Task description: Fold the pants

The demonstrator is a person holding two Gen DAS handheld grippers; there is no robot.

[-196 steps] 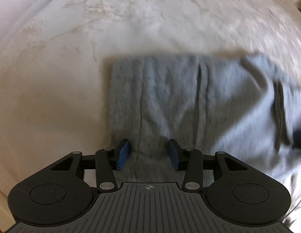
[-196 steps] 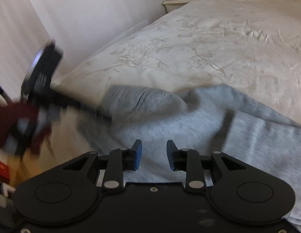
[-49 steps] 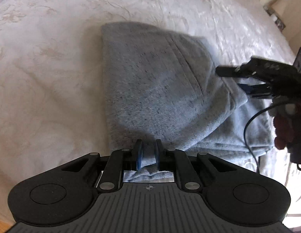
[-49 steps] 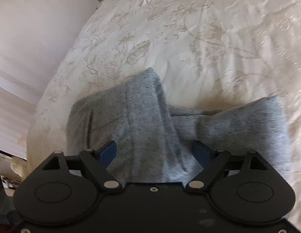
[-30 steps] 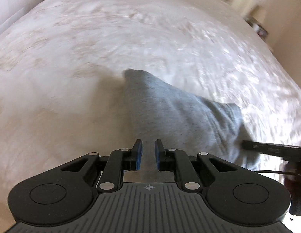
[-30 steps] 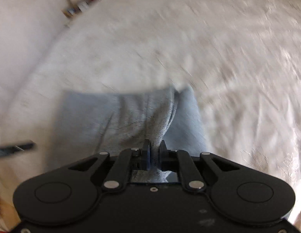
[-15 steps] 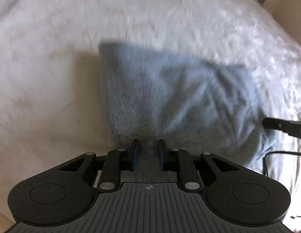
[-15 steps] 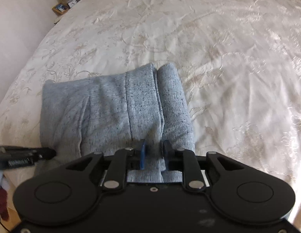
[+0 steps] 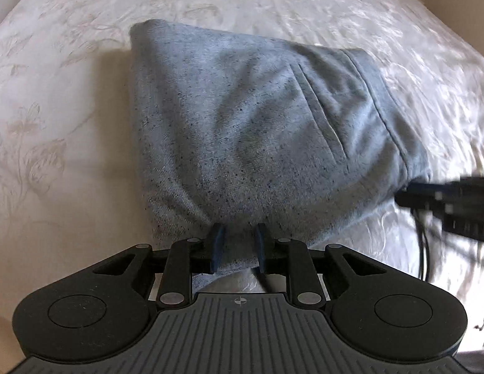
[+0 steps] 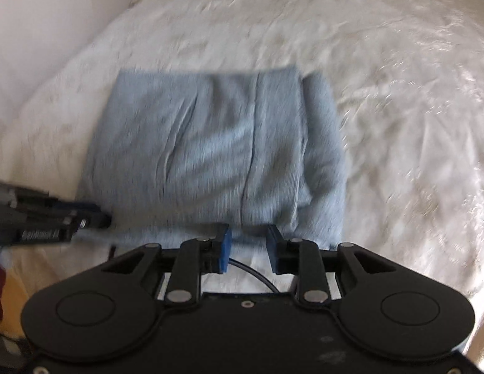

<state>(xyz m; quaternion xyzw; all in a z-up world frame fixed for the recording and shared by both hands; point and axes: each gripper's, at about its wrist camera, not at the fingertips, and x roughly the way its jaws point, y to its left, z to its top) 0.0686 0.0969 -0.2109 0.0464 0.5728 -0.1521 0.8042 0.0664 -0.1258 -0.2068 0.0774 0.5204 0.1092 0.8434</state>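
Observation:
The grey pants (image 9: 248, 131) lie folded into a thick, roughly square bundle on the bed; they also show in the right wrist view (image 10: 217, 152). My left gripper (image 9: 238, 238) is open a little, its blue pads at the bundle's near edge with cloth between them. My right gripper (image 10: 249, 244) is open and empty, just back from the bundle's near edge. The right gripper shows as a dark blurred shape at the right of the left wrist view (image 9: 451, 199). The left gripper shows at the left of the right wrist view (image 10: 48, 218).
The bed has a cream embroidered bedspread (image 9: 55, 93) stretching all round the bundle (image 10: 413, 124). A pale wall (image 10: 39, 15) runs along the bed's far left side. A black cable (image 9: 424, 243) hangs by the right gripper.
Both grippers have opened a little and let go of the cloth. The right gripper has pulled back from the bundle. The bundle lies settled on the bed.

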